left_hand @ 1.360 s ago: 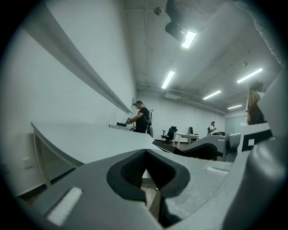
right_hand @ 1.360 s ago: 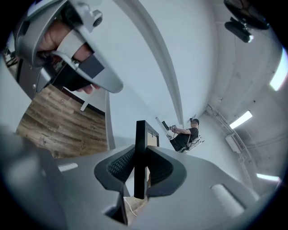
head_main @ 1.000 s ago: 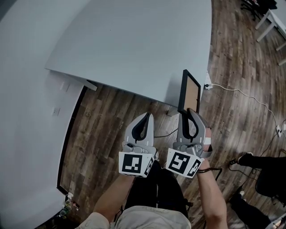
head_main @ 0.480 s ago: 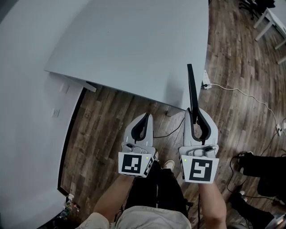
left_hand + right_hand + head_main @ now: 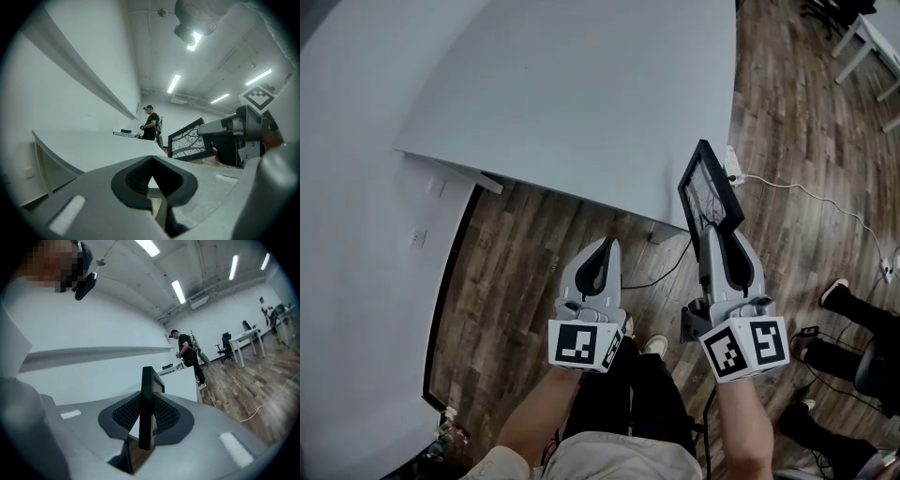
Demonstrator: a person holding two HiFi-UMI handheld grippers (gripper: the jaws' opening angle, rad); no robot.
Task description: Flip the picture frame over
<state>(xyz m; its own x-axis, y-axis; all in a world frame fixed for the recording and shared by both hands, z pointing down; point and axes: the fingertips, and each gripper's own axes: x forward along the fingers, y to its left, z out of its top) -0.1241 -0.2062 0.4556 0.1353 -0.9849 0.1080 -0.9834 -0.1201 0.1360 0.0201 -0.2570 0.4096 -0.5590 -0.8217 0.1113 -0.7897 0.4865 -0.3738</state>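
The black picture frame (image 5: 710, 192) is up in the air over the near right corner of the white table (image 5: 581, 94). It is tilted, and its glass side with a tree drawing faces the head camera. My right gripper (image 5: 711, 236) is shut on its lower edge. In the right gripper view the frame (image 5: 147, 399) stands edge-on between the dark pads of the right gripper (image 5: 148, 417). The left gripper view shows the frame (image 5: 189, 140) to the right, picture side visible. My left gripper (image 5: 607, 246) is shut on nothing, level, before the table's edge (image 5: 93, 145).
A white cable and a power strip (image 5: 736, 174) lie on the wood floor right of the table. A seated person's legs (image 5: 862, 323) are at the right. Another person (image 5: 187, 352) stands at the table's far end. White desks (image 5: 867, 42) stand at the back right.
My right gripper has rolled and risen a little. The frame turned from showing its brown back, through edge-on, to showing its picture side. The left gripper stayed still.
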